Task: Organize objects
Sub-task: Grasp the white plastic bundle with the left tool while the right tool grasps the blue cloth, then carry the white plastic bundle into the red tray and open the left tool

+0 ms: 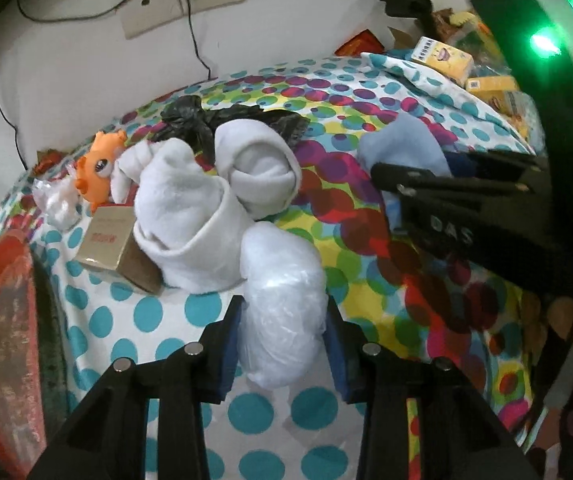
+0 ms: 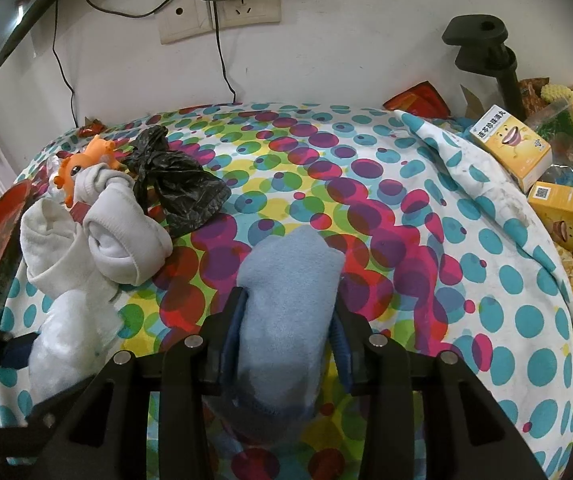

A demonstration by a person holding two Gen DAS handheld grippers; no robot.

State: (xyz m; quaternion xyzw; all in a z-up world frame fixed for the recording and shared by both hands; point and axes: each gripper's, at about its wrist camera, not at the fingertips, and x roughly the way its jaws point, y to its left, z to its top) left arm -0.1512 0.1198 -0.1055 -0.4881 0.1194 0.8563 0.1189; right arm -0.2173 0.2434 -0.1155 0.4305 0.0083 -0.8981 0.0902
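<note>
Both grippers clamped on soft bundles over the dotted surface [image 2: 426, 184]
Left gripper [image 1: 284, 320] fingers squeeze plastic-wrapped white bundle [image 1: 282, 300]; only left view shows tan box [image 1: 114, 248] beyond-left; right gripper [image 2: 286, 320] fingers squeeze blue sock [image 2: 286, 300]

Multicoloured polka-dot cloth [image 2: 366, 168], teal dots on white at its edges. Pale blue sock [image 2: 286, 300]. White socks [image 1: 190, 216]. Crumpled black bag [image 2: 178, 188]. Orange toy [image 1: 94, 176]. Yellow boxes [image 2: 514, 148]. Blue-padded black fingers [image 1: 226, 344].

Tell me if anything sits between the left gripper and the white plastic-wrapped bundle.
Nothing visible does. The left gripper already has its pads against the plastic-wrapped bundle, with the white socks lying just beyond it.
</note>
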